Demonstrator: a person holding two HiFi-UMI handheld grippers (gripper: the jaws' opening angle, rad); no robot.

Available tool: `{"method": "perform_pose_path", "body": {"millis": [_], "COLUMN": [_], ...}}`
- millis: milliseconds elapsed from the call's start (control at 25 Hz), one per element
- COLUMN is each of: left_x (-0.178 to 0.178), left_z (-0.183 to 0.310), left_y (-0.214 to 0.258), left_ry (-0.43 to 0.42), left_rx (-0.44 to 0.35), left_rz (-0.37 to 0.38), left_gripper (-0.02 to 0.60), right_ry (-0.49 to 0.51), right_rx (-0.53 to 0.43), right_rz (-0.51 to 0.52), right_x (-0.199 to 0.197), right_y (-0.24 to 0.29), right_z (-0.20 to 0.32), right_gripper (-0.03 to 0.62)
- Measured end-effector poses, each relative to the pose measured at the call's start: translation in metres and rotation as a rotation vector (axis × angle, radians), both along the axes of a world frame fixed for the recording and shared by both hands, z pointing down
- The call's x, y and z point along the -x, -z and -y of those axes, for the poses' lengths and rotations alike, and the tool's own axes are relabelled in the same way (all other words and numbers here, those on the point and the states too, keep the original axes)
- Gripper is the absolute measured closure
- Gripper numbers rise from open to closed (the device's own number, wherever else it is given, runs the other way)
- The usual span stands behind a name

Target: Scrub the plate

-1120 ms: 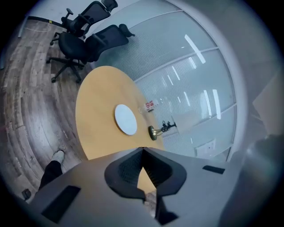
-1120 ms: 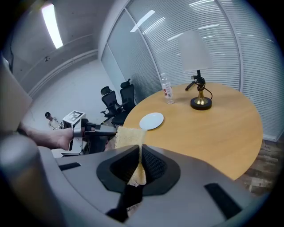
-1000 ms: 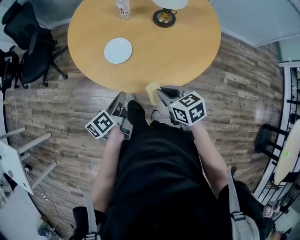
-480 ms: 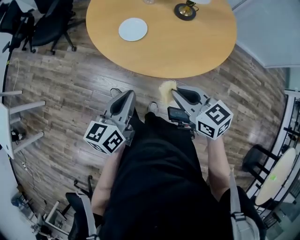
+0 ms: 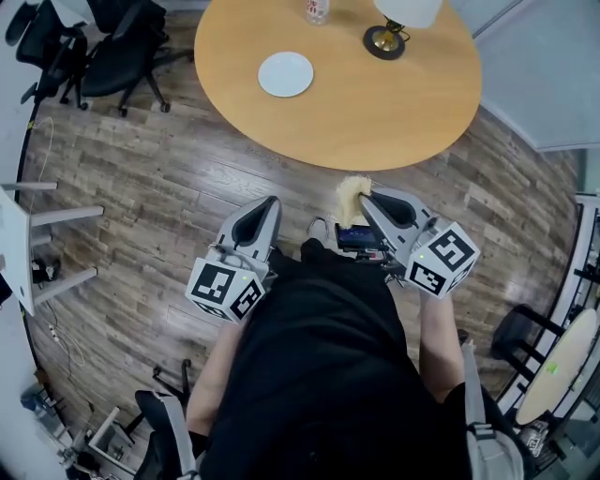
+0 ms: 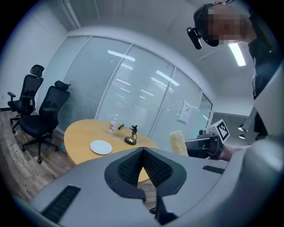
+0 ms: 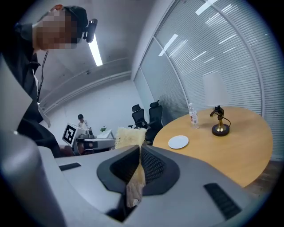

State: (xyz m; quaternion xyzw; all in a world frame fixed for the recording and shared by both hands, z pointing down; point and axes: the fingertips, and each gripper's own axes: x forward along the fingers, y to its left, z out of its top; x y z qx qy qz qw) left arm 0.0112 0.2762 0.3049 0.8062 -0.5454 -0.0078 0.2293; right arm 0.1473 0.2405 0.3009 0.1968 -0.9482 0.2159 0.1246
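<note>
Close in against my black top [image 5: 319, 375], both tools are up in front of me. My left hand-held gripper [image 5: 270, 202] has its jaws pressed together on nothing; its own view shows the ribbed pads meeting in a single seam. My right hand-held gripper [image 5: 367, 195] is clamped on the yellow sponge [image 5: 352, 194]. That gripper's own view gives what the head view can't. The sponge runs down between the pads, a frayed tuft stands above the tips and a darker end hangs in the throat behind. The left gripper view catches the same sponge side-on, sticking up from the right tool just ahead of its marker cube [image 6: 221, 129].

Both tools sit over the wooden floor [image 5: 159, 197], just short of the round surface [image 5: 394, 112]. Out on it the white plate [image 5: 286, 74] lies bare, well apart from both tools. A clear bottle [image 5: 317, 9] and a lamp [image 5: 385, 40] stand nearer the far edge. Black office chairs [image 5: 103, 47] wait off to the left. Only the gripper views show the glass wall [image 6: 133, 88] behind.

In the right gripper view there may be a person [image 7: 81, 119] at a far desk, too small to be sure.

Against a second ago: the sponge overlapped the surface's near edge in the head view, and now sits clear of it. The plate has slid rightward in frame, and my left tool has rolled to show its broad top.
</note>
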Motion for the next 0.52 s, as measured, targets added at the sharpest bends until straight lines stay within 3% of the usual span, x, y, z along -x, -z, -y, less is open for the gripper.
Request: {"method": "perform_pose_path", "body": {"millis": [520], "left_x": [-0.02], "left_z": [-0.021], "left_y": [0.006], "left_ry": [-0.115], "left_rx": [-0.034], "left_rz": [0.034], "left_gripper": [0.569], "right_ry": [0.05], "right_rx": [-0.062], "right_rz": [0.026], "right_x": [0.004], "right_y": [0.016], "right_z": [-0.038], "right_gripper": [0.569]}}
